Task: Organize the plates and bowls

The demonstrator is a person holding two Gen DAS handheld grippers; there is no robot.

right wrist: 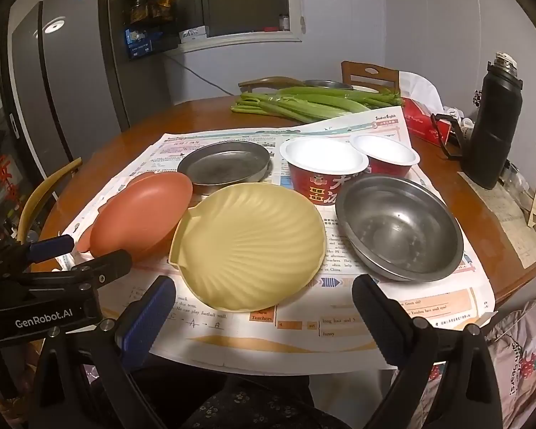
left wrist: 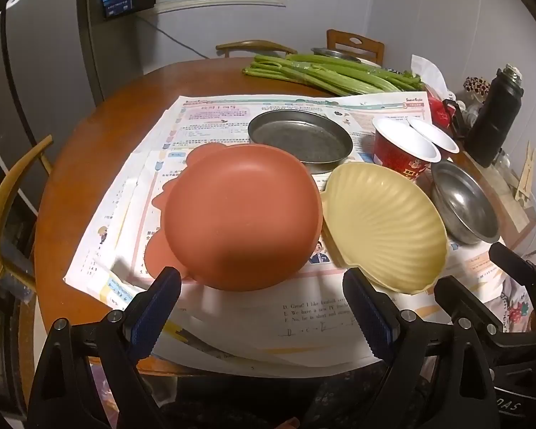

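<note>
A terracotta plastic plate (left wrist: 239, 214) (right wrist: 143, 211) lies on newspaper, tilted on a flat terracotta piece. Right of it lies a yellow shell-shaped plate (left wrist: 382, 225) (right wrist: 250, 243). Behind stands a flat metal dish (left wrist: 300, 139) (right wrist: 225, 164). A steel bowl (left wrist: 464, 203) (right wrist: 400, 225) sits at the right. Two red paper bowls (left wrist: 403, 146) (right wrist: 325, 168), white inside, stand behind it. My left gripper (left wrist: 261, 307) is open and empty, just short of the terracotta plate. My right gripper (right wrist: 264, 314) is open and empty, before the yellow plate.
A round wooden table (left wrist: 132, 114) is covered with newspapers (right wrist: 339, 325). Celery stalks (left wrist: 325, 71) lie at the back. A black flask (right wrist: 496, 125) and a red tissue box (right wrist: 425, 121) stand at the right. Chairs (left wrist: 14, 200) ring the table; a fridge (right wrist: 53, 89) stands left.
</note>
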